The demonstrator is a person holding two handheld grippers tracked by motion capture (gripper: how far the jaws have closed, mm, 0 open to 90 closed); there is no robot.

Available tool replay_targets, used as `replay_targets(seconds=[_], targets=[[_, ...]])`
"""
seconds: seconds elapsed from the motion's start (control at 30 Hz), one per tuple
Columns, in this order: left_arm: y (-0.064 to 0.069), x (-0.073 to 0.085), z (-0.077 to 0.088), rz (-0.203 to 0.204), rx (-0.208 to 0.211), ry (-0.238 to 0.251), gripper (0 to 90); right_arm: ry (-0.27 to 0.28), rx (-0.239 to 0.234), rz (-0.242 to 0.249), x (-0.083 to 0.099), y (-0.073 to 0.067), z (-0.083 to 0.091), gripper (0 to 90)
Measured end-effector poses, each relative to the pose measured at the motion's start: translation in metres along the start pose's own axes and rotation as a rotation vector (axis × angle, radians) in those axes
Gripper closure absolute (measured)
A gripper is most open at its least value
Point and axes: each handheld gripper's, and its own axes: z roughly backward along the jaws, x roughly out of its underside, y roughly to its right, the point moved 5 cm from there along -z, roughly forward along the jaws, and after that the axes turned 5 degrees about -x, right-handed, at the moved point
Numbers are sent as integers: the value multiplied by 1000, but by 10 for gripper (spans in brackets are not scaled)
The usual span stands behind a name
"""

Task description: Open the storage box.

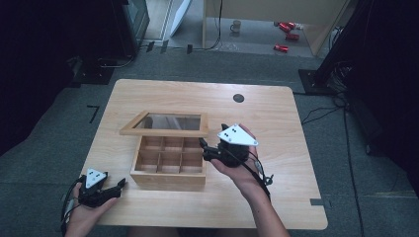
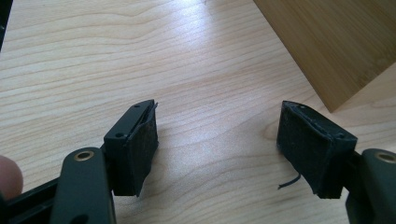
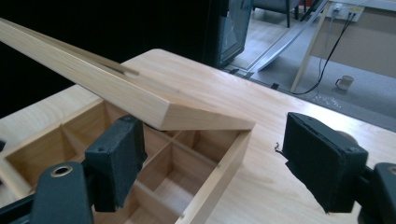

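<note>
Wooden compartment box [image 1: 169,164] mid-table [image 1: 276,123], its glass-paned lid [image 1: 165,123] raised and tilted, right gripper [image 1: 203,148] at the box's right edge under the lid's corner, jaws spread, left gripper [image 1: 120,185] low beside the box's front-left corner, jaws parted over bare wood.

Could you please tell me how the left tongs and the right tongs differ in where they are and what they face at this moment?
The left tongs lie low at the near left corner of the light wooden table, beside the wooden compartment box; the right tongs are held up at the box's right edge. The left tongs face bare tabletop; the right tongs face the box's glass-paned wooden lid, which is raised. Both are open and hold nothing.
</note>
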Motion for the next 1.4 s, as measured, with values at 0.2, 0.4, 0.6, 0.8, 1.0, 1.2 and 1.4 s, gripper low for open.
replay_targets(seconds=[0.2, 0.4, 0.6, 0.8, 1.0, 1.2, 1.4], targets=[[0, 0, 0, -2, -1, -2, 300, 30, -16, -21, -13, 13, -11, 217], [0, -1, 0, 1, 0, 2, 309, 92, -76, -68, -23, 27, -20, 218], [0, -1, 0, 3, 0, 3, 316, 156, -96, -121, -33, 37, -30, 237], [0, -1, 0, 4, 1, 4, 319, 194, -90, -150, -40, 42, -37, 241], [0, -1, 0, 6, 3, 4, 319, 222, -70, -147, -44, 45, -41, 249], [0, 0, 0, 6, 5, 3, 319, 199, 11, -121, -41, 48, -49, 286], [0, -1, 0, 6, 5, 3, 319, 192, 16, -139, -40, 53, -58, 302]])
